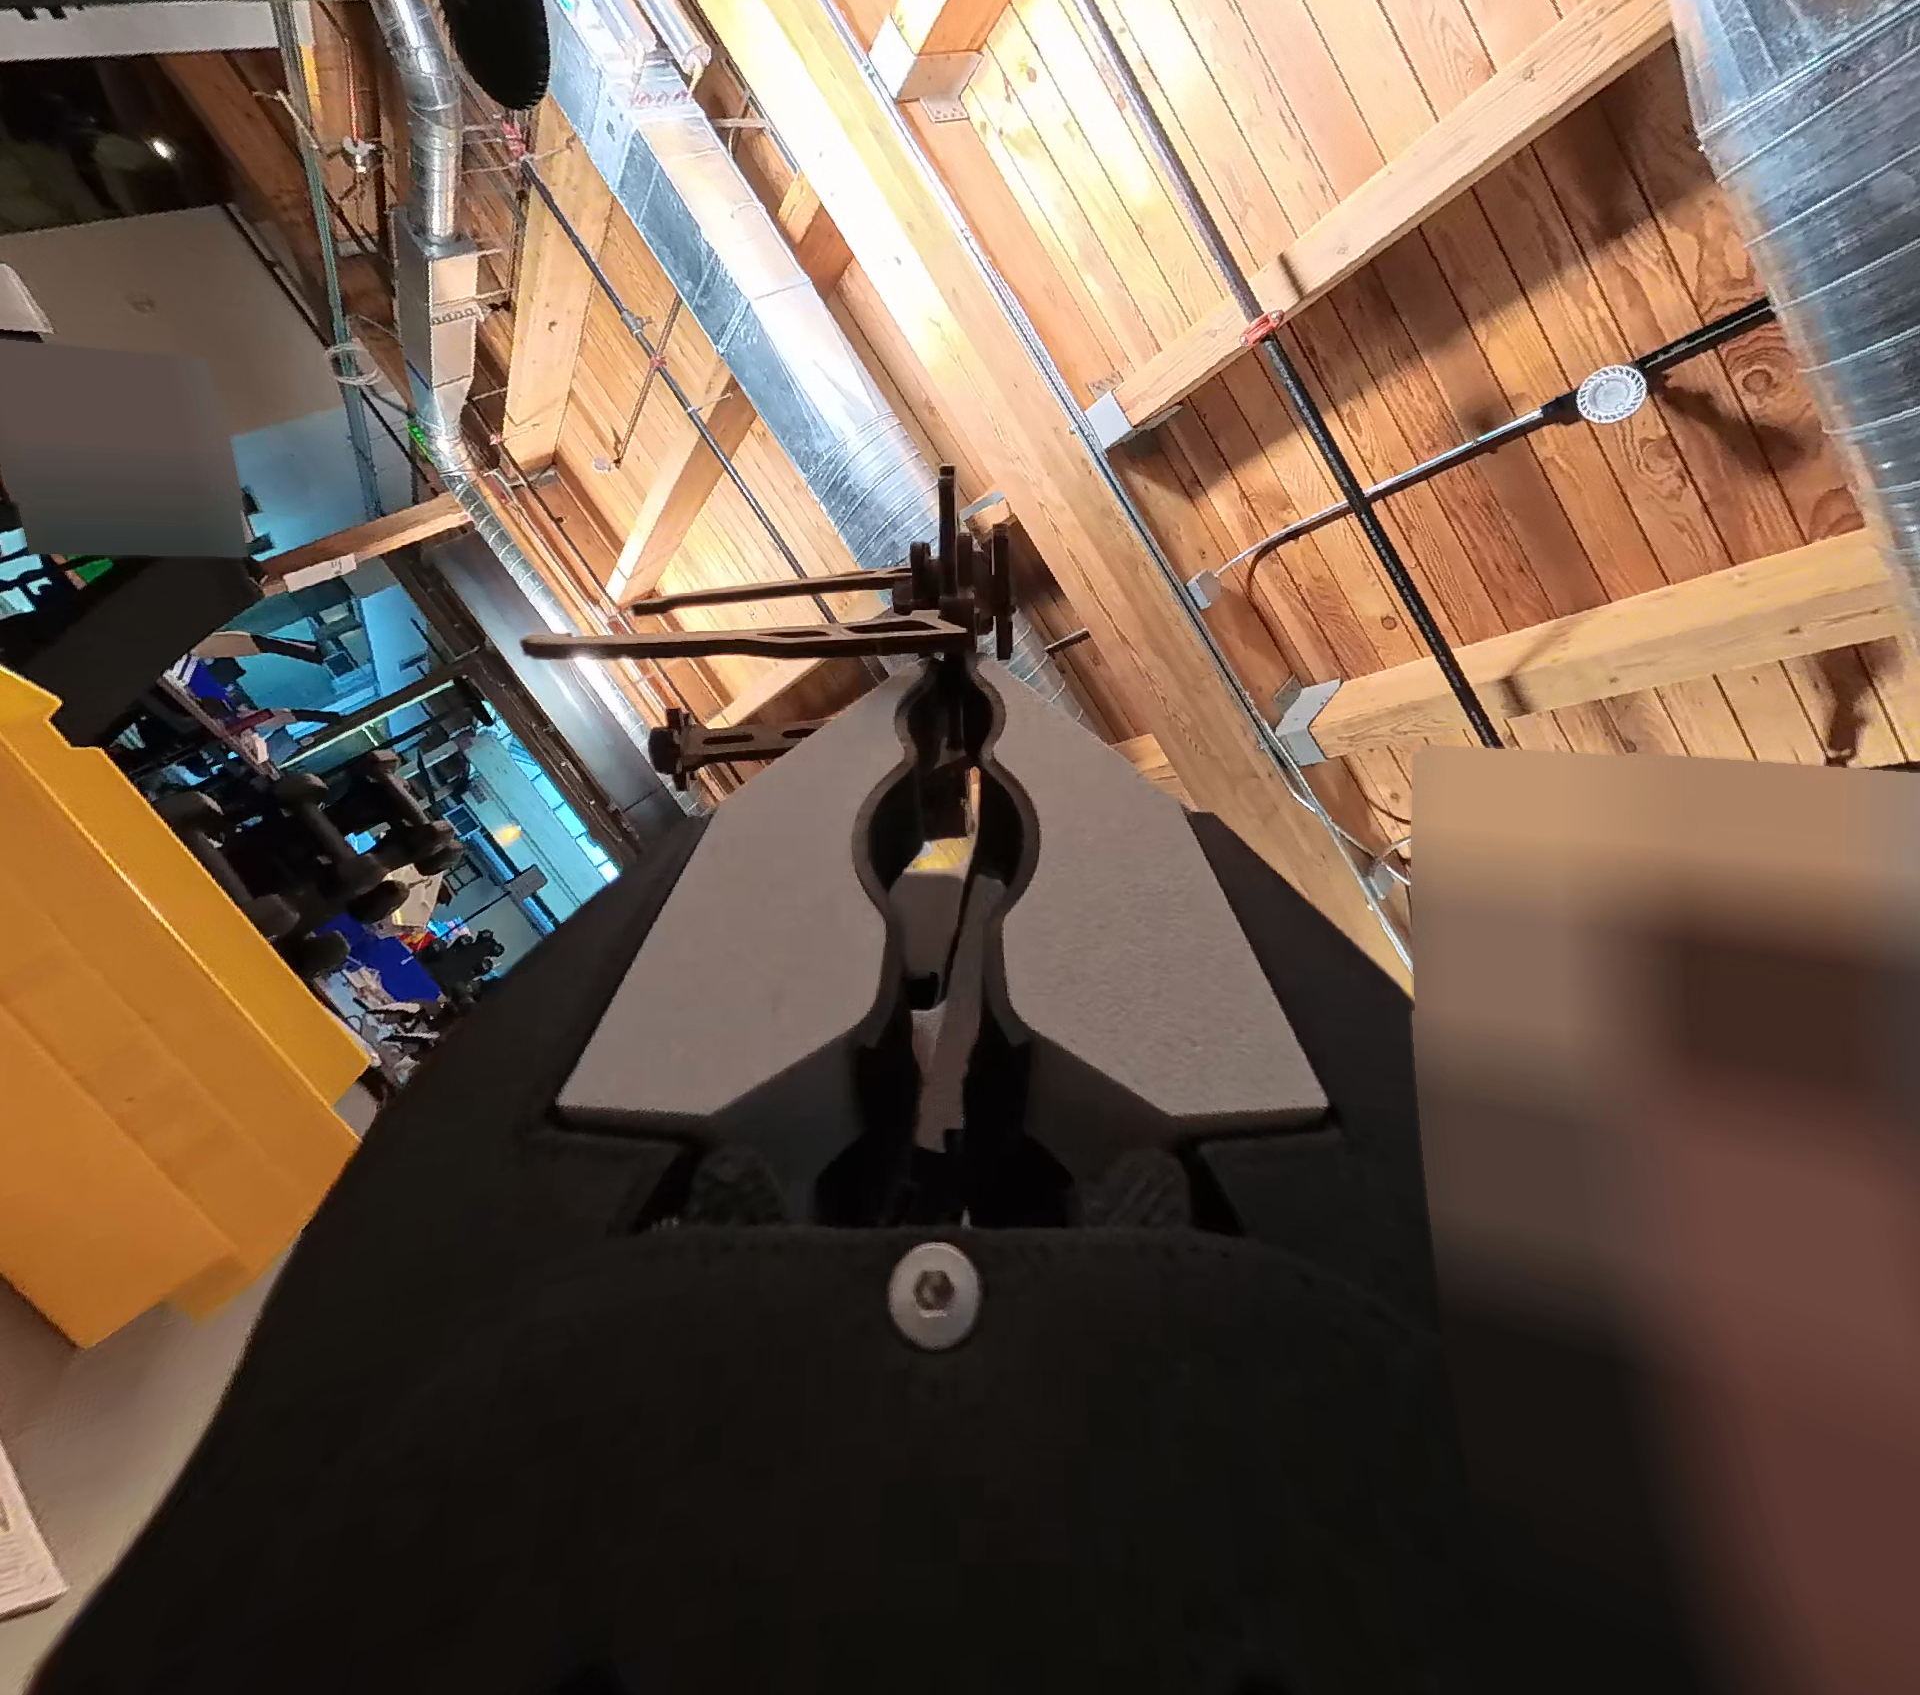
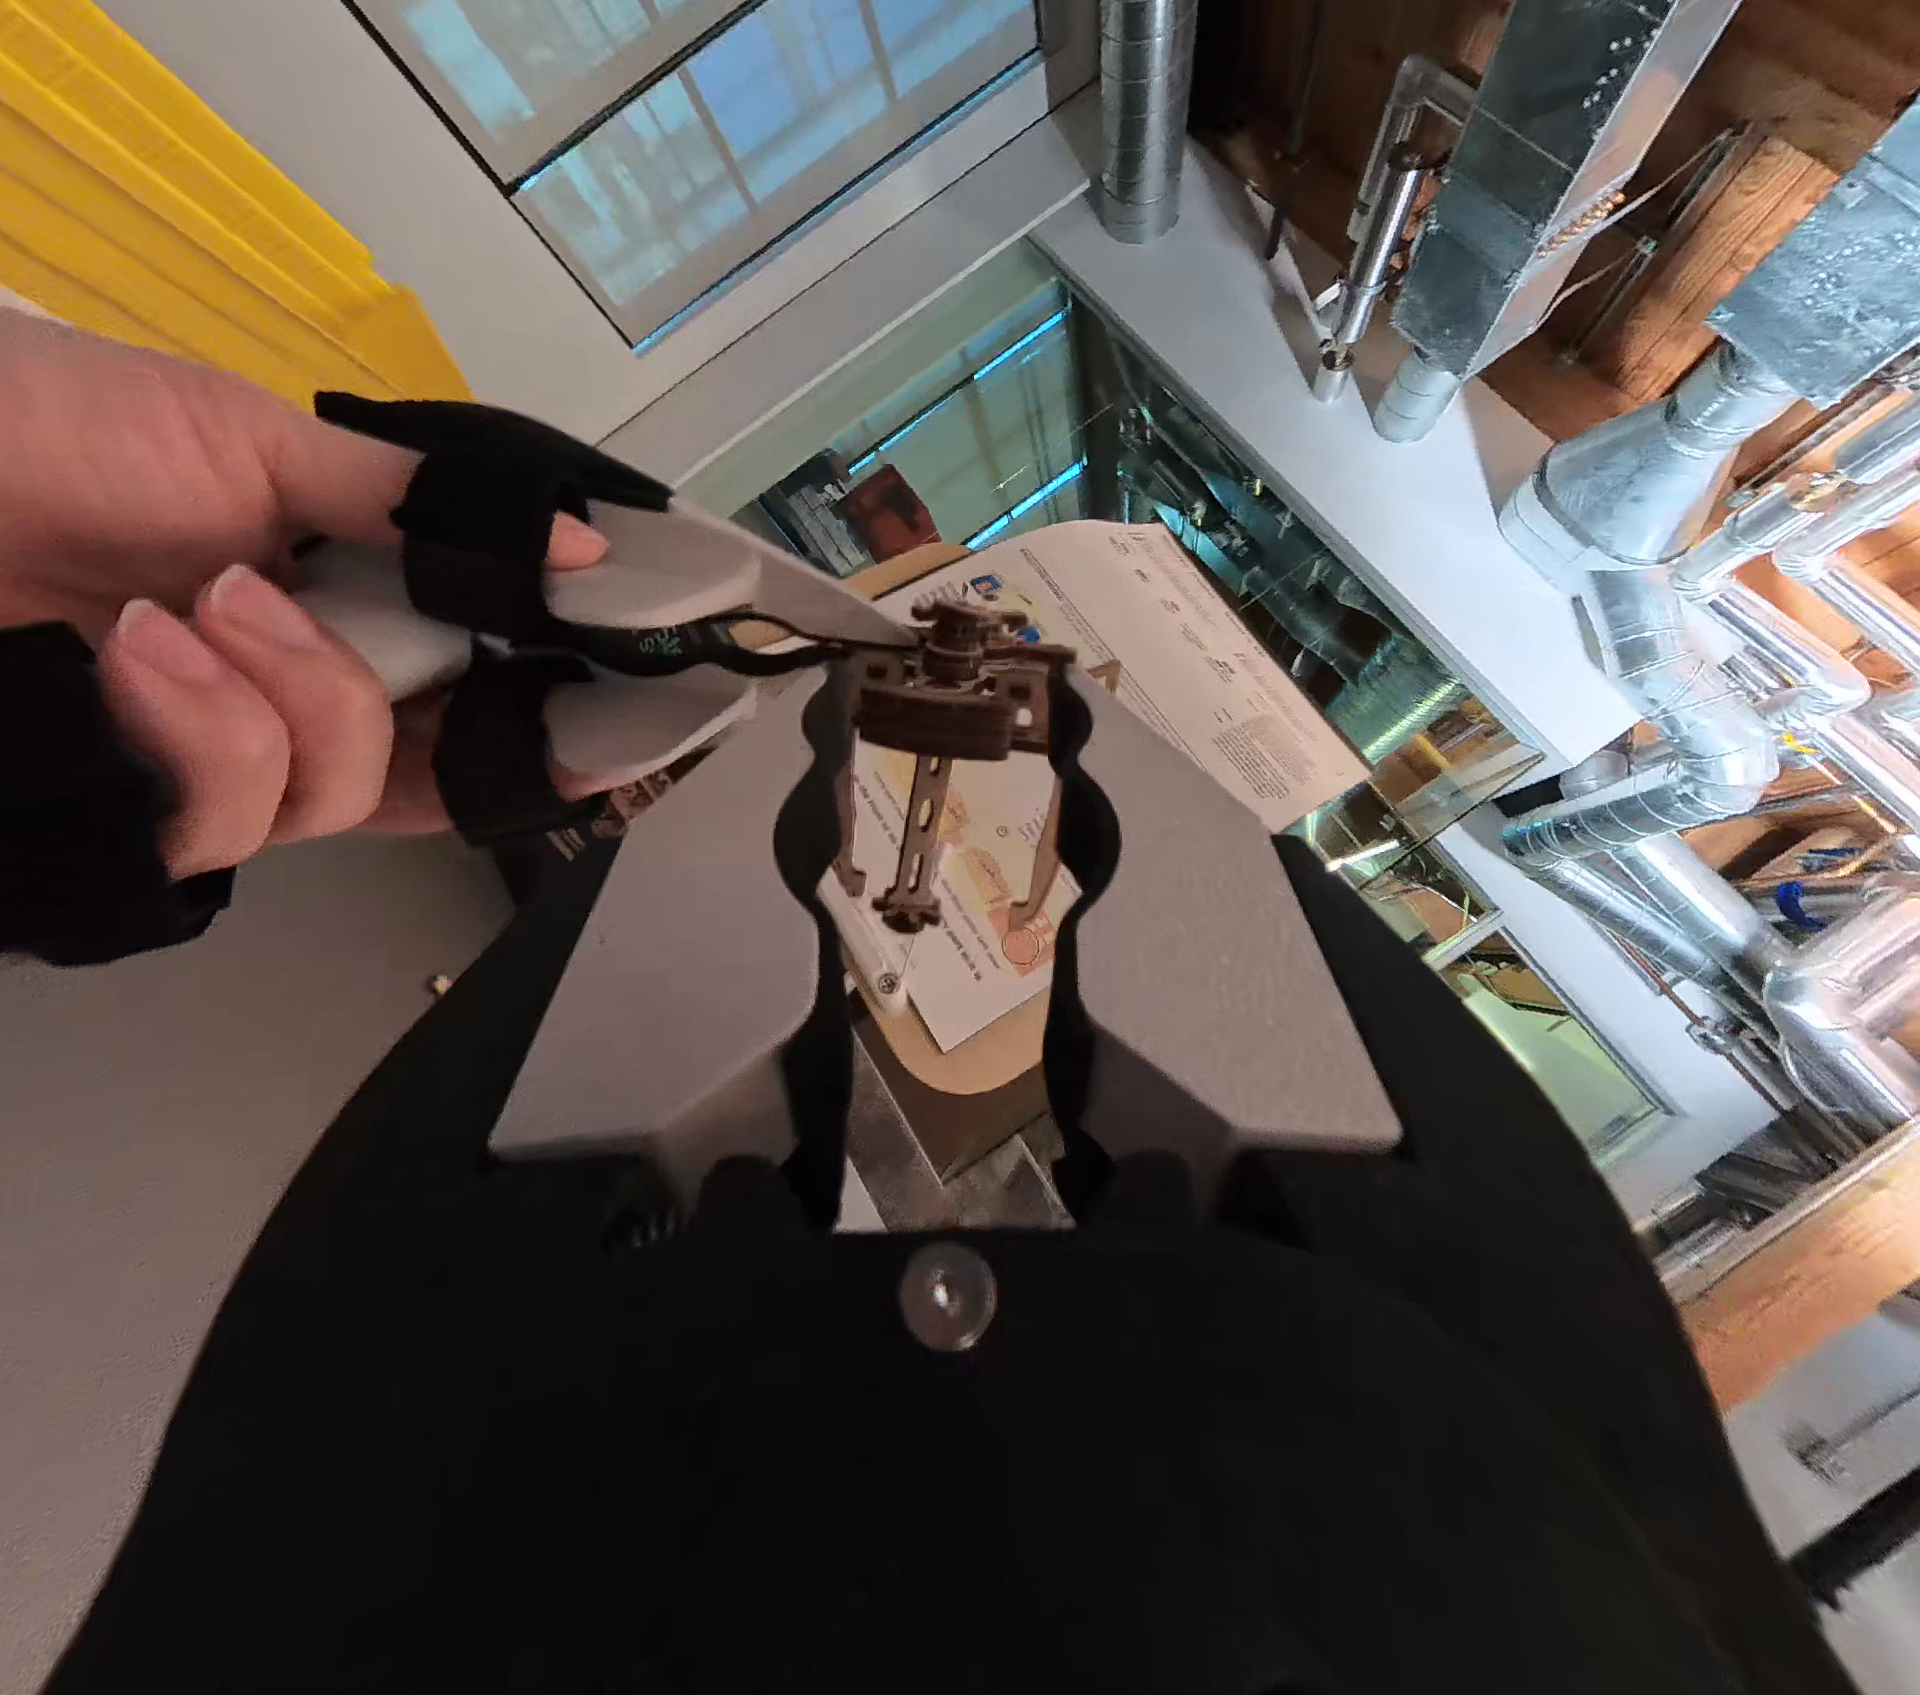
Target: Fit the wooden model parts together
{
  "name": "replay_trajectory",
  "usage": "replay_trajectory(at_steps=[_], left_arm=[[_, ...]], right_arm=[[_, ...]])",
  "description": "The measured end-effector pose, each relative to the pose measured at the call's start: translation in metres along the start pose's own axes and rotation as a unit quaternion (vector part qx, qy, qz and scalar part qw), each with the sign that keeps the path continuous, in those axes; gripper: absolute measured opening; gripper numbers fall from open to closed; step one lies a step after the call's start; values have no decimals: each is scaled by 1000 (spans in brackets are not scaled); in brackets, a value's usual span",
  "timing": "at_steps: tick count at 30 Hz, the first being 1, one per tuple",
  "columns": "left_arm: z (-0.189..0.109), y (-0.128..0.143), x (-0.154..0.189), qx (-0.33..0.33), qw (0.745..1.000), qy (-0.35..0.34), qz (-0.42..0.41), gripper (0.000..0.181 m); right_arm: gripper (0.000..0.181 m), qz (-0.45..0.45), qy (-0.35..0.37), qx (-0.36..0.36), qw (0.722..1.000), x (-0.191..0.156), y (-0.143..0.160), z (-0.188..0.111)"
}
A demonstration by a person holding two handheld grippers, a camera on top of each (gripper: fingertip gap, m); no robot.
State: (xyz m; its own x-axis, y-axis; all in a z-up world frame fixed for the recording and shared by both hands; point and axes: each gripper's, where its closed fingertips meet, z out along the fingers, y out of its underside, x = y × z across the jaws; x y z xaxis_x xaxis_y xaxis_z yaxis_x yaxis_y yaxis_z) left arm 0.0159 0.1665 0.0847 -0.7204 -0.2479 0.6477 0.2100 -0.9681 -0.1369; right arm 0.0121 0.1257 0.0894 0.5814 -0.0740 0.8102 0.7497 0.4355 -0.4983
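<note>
Finds the wooden model (image 2: 935, 715) held in the air, on no worktop, caught between both tongs with the timber ceiling (image 1: 1247, 191) behind it in the left wrist view. Records the right tongs (image 2: 951, 710) part-way closed, tips pressed on either flank of the model's stacked brown body, three slim slotted struts hanging back through the gap toward the camera. Records the left tongs (image 1: 951, 679) closed almost fully on a thin flat piece at the model's hub; confirms in the right wrist view the same tongs, carried by a hand (image 2: 208, 606), meeting the top of the hub from the left. Cannot tell whether that thin piece is already seated or only partly in its slot. Judges the step in hand to be pressing this piece home into the hub. Recommends keeping the right grip square on the body as the anvil, pushing with the left straight along the slot, avoiding any twist, since the struts look slender and likely to snap under side load. Advises easing off on resistance and realigning, not forcing. Notes a printed sheet (image 2: 1195, 658) beyond the model and a yellow bin (image 1: 156, 970) at the left.
</note>
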Motion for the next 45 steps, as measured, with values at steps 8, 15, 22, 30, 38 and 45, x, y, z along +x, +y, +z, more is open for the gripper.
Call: replay_trajectory(at_steps=[8,15,22,30,38,45], left_arm=[[2,3,3,-14,1000,9,7,0],[6,14,5,-39,999,18,8,0],[5,13,5,-35,999,15,19,0],[5,7,12,-27,999,25,35,0],[4,5,8,-30,999,15,41,0],[4,7,4,-36,998,6,45,0]], right_arm=[[36,3,-50,-6,999,-1,3,-3],[34,-7,-76,-20,997,5,8,-8],[26,-21,-51,-26,998,1,10,-4],[28,-68,49,-17,996,0,5,0],[28,-54,-5,-5,998,-3,6,-3],[24,-47,-29,-25,998,-1,10,-3]])
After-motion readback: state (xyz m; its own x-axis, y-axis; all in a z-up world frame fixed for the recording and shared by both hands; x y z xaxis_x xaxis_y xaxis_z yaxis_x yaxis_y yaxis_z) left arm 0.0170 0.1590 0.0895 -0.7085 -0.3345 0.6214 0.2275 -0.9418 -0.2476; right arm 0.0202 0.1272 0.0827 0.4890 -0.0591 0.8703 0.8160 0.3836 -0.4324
